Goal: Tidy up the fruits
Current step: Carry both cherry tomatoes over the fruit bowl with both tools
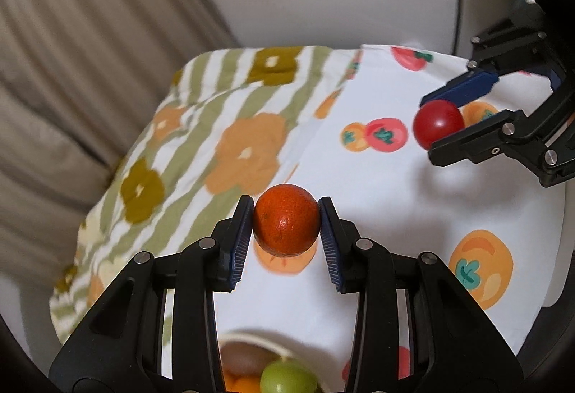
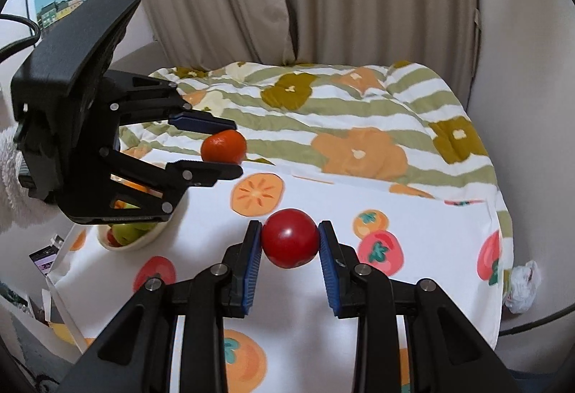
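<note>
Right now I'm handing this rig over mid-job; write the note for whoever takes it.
Left gripper: shut on the round orange mandarin, held clear above the white fruit-print cloth.
Right gripper: shut on the smooth round red fruit, also lifted off the cloth.
Cream-coloured bowl: sits at the cloth's edge below the left gripper, with a green fruit and other fruit in it.
Done: both fruits picked up.
Left: set each fruit down; the frames show no sorting spot, so check before releasing.
</note>
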`<state>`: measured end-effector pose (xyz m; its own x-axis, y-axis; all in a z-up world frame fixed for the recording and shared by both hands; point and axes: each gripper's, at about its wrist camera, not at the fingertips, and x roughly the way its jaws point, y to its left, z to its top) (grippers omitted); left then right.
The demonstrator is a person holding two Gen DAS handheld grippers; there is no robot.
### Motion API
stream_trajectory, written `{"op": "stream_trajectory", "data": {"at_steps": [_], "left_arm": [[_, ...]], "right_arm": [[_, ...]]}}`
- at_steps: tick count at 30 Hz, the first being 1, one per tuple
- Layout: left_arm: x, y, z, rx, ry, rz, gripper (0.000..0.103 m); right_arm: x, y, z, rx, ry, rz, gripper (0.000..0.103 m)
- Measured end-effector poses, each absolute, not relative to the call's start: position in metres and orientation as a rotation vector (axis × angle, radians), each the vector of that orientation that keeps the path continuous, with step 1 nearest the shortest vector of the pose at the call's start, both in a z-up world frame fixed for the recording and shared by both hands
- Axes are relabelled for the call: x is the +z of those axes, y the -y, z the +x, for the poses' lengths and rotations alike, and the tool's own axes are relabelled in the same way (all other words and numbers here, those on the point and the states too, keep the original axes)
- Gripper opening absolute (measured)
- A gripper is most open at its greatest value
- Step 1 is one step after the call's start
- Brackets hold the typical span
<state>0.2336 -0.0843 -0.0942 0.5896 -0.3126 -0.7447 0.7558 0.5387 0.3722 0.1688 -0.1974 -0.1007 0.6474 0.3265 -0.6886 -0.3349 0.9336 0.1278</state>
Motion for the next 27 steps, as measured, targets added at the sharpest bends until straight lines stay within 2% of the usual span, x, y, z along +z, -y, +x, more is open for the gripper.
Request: {"op": "stream_trajectory", "data": {"at_steps": [12, 27], "left_arm": [[-0.081, -0.019, 0.216, -0.474, -0.741, 0.586, 0.041], [-0.112, -0.139, 0.223, -0.271, -0.843, 0.426, 0.041]], "right_arm": [[-0.089, 0.123, 0.177, 0.515, -0.762, -0.054, 0.029], [-0.115, 0.028, 0.201, 0.599, -0.811, -0.071, 0.029]]}}
